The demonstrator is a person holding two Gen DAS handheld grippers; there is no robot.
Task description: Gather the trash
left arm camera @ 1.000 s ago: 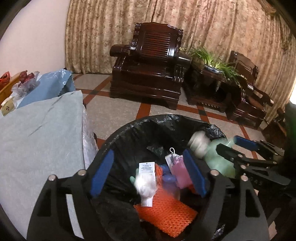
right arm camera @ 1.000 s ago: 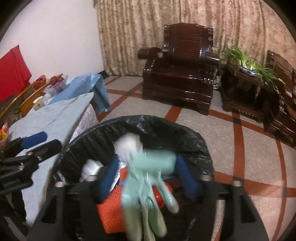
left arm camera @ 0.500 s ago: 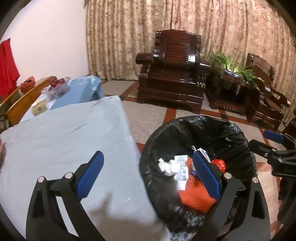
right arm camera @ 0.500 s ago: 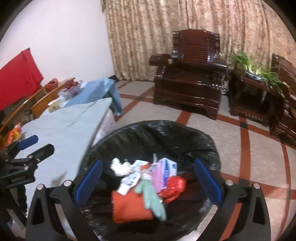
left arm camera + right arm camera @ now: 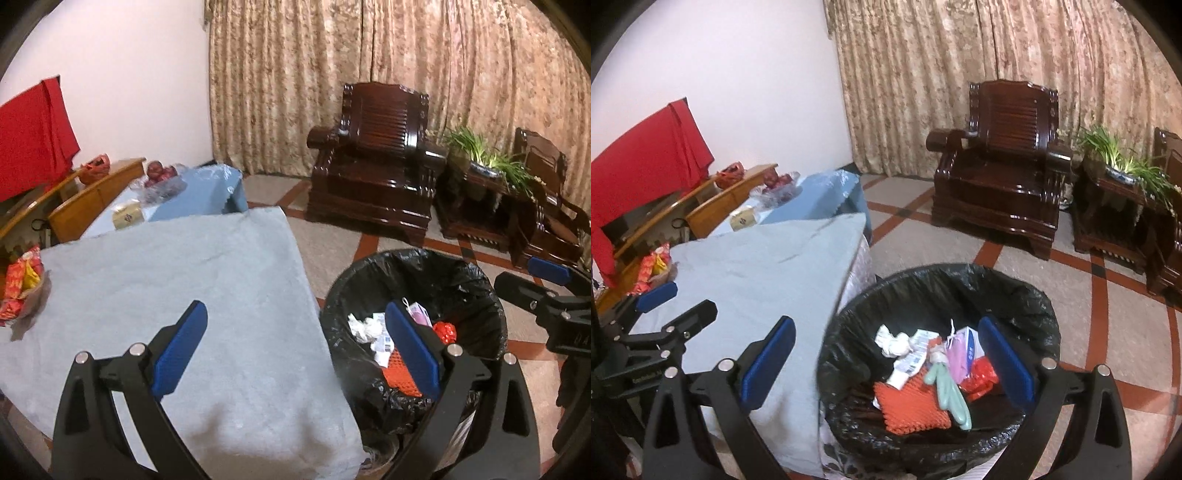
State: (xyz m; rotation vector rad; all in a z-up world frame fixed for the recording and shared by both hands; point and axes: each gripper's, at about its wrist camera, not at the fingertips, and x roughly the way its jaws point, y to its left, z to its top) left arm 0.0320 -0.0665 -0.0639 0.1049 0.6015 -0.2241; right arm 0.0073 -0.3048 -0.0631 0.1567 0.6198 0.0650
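Note:
A bin lined with a black bag (image 5: 960, 280) (image 5: 443, 266) stands on the floor beside the table. In it lie a pale green glove (image 5: 947, 387), an orange mesh pad (image 5: 908, 406), crumpled white paper (image 5: 892, 341), a pink packet (image 5: 956, 354) and a red wrapper (image 5: 979, 376). My left gripper (image 5: 295, 343) is open and empty over the table's right edge. My right gripper (image 5: 886, 360) is open and empty above the bin's near rim.
The table wears a grey-blue cloth (image 5: 184, 280). A bowl of red snack packets (image 5: 20, 284) sits at its left edge. Behind it are a blue-covered table (image 5: 199, 195) with fruit, dark wooden armchairs (image 5: 373, 155) and a plant (image 5: 487, 155).
The green glove has dropped from my right gripper into the bin and that gripper has opened. Both grippers have pulled back and left, away from the bin; the left one now hangs over the table.

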